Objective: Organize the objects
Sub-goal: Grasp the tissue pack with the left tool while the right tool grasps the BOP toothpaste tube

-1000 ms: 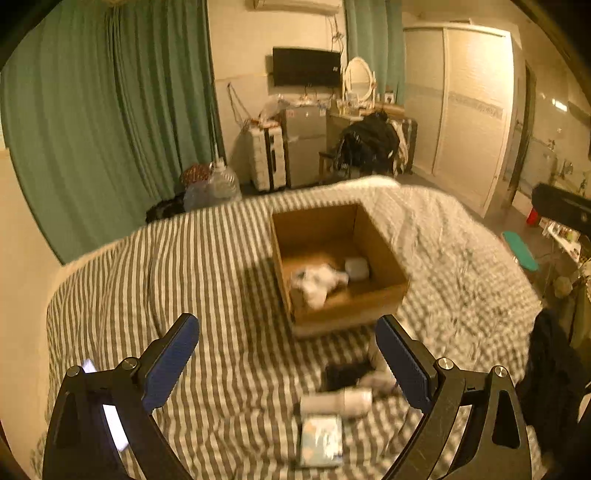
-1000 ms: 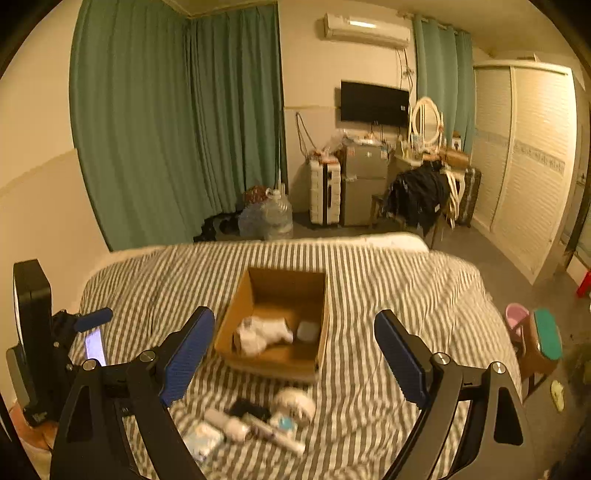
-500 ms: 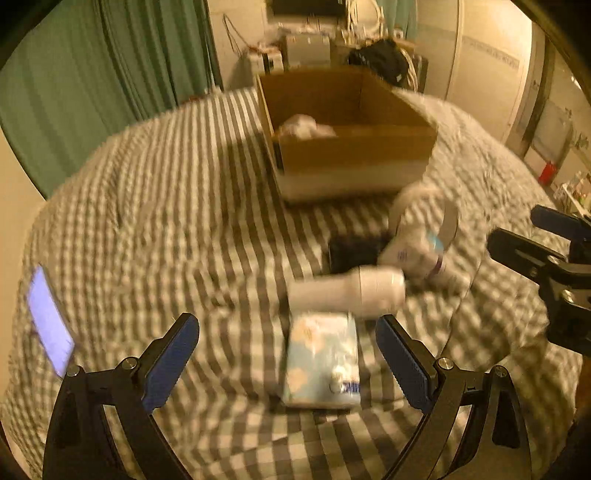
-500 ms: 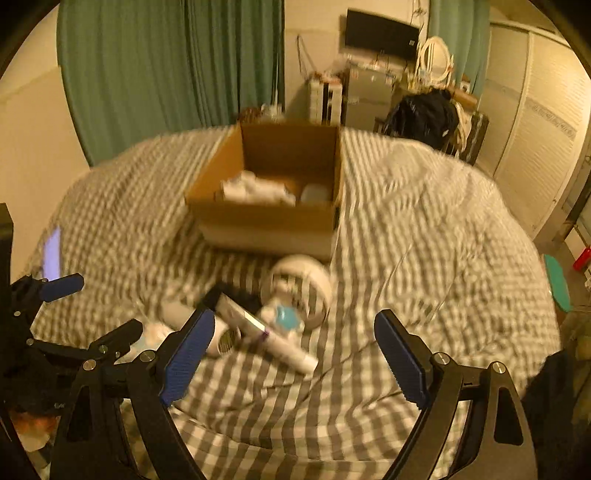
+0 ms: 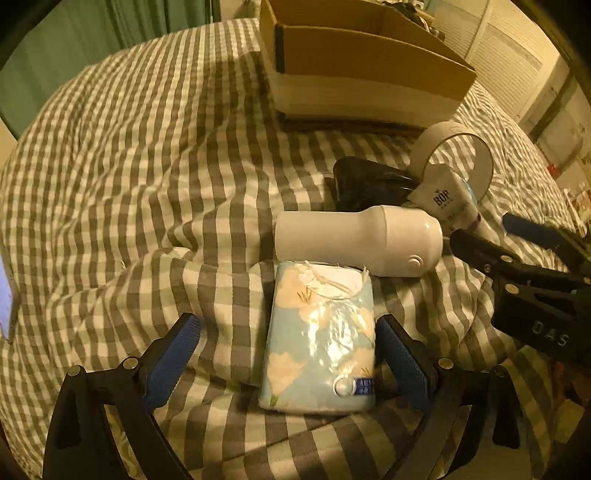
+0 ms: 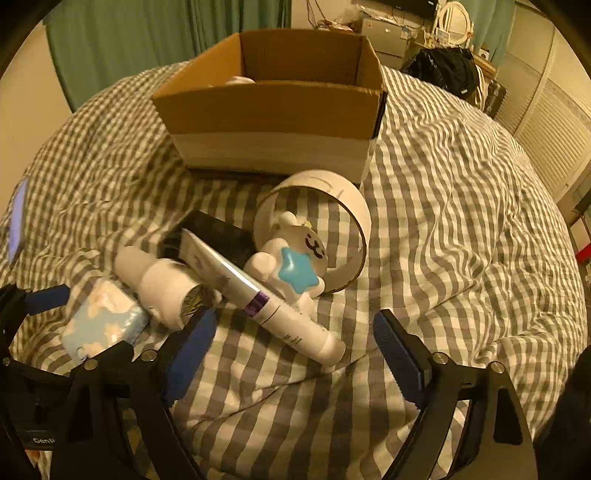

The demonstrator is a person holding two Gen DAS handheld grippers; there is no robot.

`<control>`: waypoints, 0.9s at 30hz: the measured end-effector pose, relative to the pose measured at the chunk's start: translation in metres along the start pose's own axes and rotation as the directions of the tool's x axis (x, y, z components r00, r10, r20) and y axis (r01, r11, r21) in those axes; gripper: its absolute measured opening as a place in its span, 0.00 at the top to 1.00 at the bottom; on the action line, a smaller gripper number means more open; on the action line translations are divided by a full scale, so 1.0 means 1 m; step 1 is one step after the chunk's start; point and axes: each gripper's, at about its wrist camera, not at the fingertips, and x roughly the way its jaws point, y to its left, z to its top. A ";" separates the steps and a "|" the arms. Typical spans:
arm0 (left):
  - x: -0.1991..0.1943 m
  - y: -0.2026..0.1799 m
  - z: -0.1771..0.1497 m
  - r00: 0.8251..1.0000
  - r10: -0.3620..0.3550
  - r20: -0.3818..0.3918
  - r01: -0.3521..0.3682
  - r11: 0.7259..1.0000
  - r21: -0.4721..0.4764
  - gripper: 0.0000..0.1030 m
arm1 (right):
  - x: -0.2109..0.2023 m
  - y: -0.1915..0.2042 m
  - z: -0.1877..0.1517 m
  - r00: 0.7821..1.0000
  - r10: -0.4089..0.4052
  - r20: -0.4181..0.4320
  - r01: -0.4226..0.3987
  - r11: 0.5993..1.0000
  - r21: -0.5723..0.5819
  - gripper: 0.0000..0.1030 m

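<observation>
A cardboard box [image 5: 369,62] [image 6: 273,107] stands on the checked bedcover. In front of it lie a blue tissue pack [image 5: 321,339] [image 6: 103,325], a white bottle [image 5: 354,243] [image 6: 159,280], a white tube [image 6: 258,295] [image 5: 448,201], a white toy with a blue star [image 6: 291,262], a tape ring [image 6: 325,188] [image 5: 456,144] and a black object [image 5: 365,181] [image 6: 218,232]. My left gripper [image 5: 288,358] is open, its fingers on either side of the tissue pack. My right gripper [image 6: 291,350] is open, low over the tube's cap end.
A lit phone [image 6: 16,218] lies on the bedcover at the far left. Green curtains [image 6: 166,33] hang behind the bed. Luggage, a chair with dark clothes [image 6: 443,70] and a wardrobe [image 6: 554,122] stand beyond the bed.
Both grippers have dropped from high above the bed down to the pile of objects. The left one now straddles the tissue pack; the right one has closed in on the tube.
</observation>
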 end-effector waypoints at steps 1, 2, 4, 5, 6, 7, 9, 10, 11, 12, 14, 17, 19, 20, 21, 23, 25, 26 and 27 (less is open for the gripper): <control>0.001 0.000 0.001 1.000 -0.003 -0.004 0.003 1.000 -0.004 0.05 | 0.003 -0.001 0.000 1.000 0.007 -0.011 -0.006 1.000 0.006 0.24; 0.002 0.000 0.001 1.000 -0.003 -0.007 0.003 1.000 -0.004 0.06 | 0.008 -0.003 0.000 1.000 0.014 -0.026 -0.014 1.000 0.011 0.28; 0.004 -0.001 0.002 1.000 0.001 -0.016 -0.001 1.000 0.002 0.08 | 0.014 -0.004 0.001 0.999 0.026 -0.046 -0.025 1.000 0.017 0.36; 0.004 -0.002 0.002 1.000 0.003 -0.018 -0.002 1.000 0.003 0.10 | 0.018 -0.004 0.001 0.997 0.041 -0.062 -0.040 0.999 0.017 0.43; 0.004 -0.002 0.002 1.000 0.002 -0.018 -0.002 1.000 0.003 0.11 | 0.020 -0.003 0.001 0.996 0.050 -0.072 -0.049 0.999 0.017 0.44; 0.004 -0.002 0.002 1.000 0.001 -0.019 -0.001 1.000 0.003 0.16 | 0.021 -0.003 0.000 0.996 0.053 -0.076 -0.052 0.998 0.018 0.45; 0.005 -0.004 0.002 1.000 0.001 -0.021 -0.001 1.000 0.001 0.21 | 0.021 -0.004 0.000 0.995 0.060 -0.077 -0.058 0.998 0.021 0.52; 0.005 -0.004 0.002 1.000 0.002 -0.021 -0.002 1.000 0.000 0.25 | 0.021 -0.004 -0.001 0.995 0.062 -0.076 -0.060 0.998 0.022 0.55; 0.005 -0.004 0.002 1.000 0.004 -0.020 -0.004 1.000 -0.001 0.29 | 0.020 -0.005 -0.001 0.995 0.063 -0.074 -0.062 0.998 0.022 0.60; 0.004 -0.004 0.002 1.000 0.006 -0.018 -0.006 1.000 -0.003 0.31 | 0.019 -0.005 -0.001 0.995 0.062 -0.072 -0.061 0.998 0.022 0.63; 0.002 -0.003 0.002 1.000 0.010 -0.013 -0.010 1.000 -0.007 0.38 | 0.016 -0.004 -0.002 0.996 0.061 -0.062 -0.060 0.998 0.020 0.68; -0.004 0.000 0.000 1.000 0.013 -0.001 -0.013 1.000 -0.014 0.47 | 0.008 -0.001 -0.003 0.998 0.058 -0.038 -0.058 0.998 0.011 0.76; -0.008 0.003 -0.002 1.000 0.004 0.005 -0.004 1.000 -0.020 0.48 | 0.000 0.001 -0.004 0.998 0.057 -0.014 -0.057 0.998 0.002 0.78; -0.010 0.004 -0.002 1.000 0.000 0.009 0.000 1.000 -0.021 0.48 | -0.004 0.001 -0.004 0.998 0.057 -0.004 -0.057 0.998 -0.003 0.78; -0.014 0.006 -0.005 1.000 -0.002 0.013 0.002 1.000 -0.020 0.48 | -0.010 0.004 -0.004 0.998 0.055 0.011 -0.054 0.998 -0.013 0.78; -0.022 0.005 -0.008 1.000 -0.003 0.026 0.003 1.000 -0.015 0.48 | -0.022 0.007 -0.006 0.998 0.049 0.037 -0.048 0.998 -0.029 0.78; -0.032 0.005 -0.013 0.999 0.001 0.042 0.000 1.000 -0.011 0.49 | -0.032 0.009 -0.006 0.997 0.051 0.056 -0.049 0.998 -0.038 0.78; -0.036 0.004 -0.014 0.999 0.003 0.052 -0.002 1.000 -0.009 0.49 | -0.038 0.010 -0.008 0.996 0.054 0.066 -0.051 0.998 -0.039 0.78; -0.042 0.003 -0.016 0.998 0.003 0.063 -0.002 1.000 -0.007 0.49 | -0.043 0.011 -0.009 0.996 0.058 0.073 -0.055 0.998 -0.038 0.78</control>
